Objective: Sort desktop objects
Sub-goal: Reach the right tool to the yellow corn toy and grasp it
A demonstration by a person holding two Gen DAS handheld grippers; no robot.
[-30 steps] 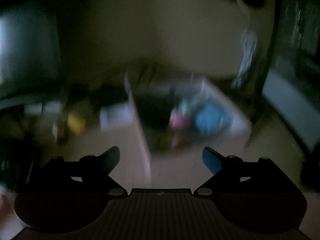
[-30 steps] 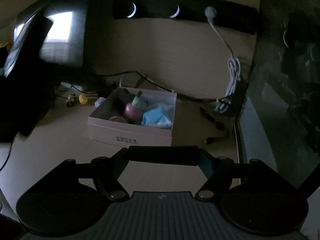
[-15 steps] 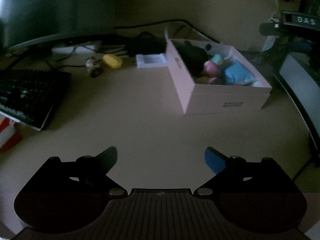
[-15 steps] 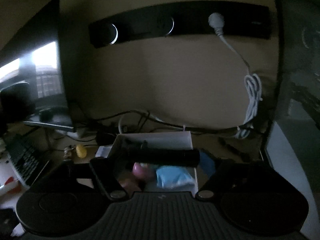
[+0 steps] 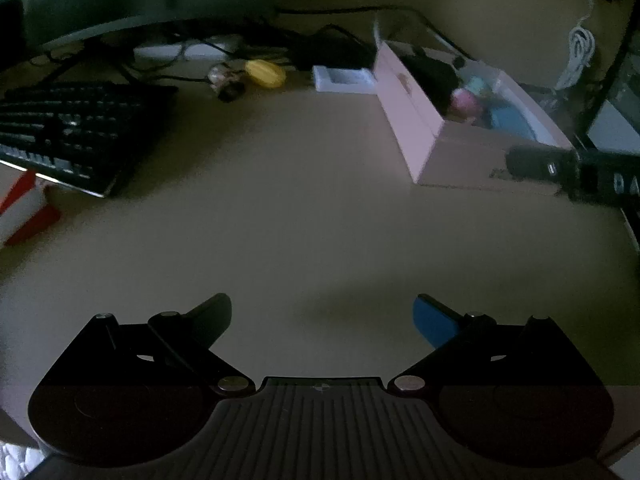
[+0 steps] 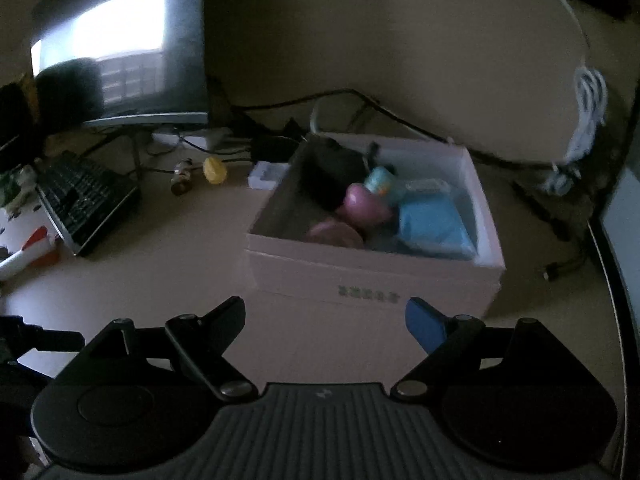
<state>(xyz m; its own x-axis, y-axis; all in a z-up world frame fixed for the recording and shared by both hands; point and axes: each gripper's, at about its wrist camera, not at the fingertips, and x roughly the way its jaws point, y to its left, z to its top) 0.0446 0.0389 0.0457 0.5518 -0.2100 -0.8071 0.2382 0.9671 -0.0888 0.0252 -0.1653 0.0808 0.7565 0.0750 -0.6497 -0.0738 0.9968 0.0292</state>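
A pale pink open box stands on the desk and holds a pink ball, a blue packet, a teal item and a dark object. It also shows in the left wrist view. My right gripper is open and empty, just in front of the box. My left gripper is open and empty over bare desk, well left of the box. A yellow object and a small brown item lie on the desk left of the box.
A black keyboard lies at the left, a monitor behind it. A small white box sits behind the pink box. Cables run along the wall; a coiled white cord hangs at right. A red-and-white object lies far left.
My right gripper, shut on a long dark object before, is now open and empty and looks down at the box. My left gripper has swung left and drawn back.
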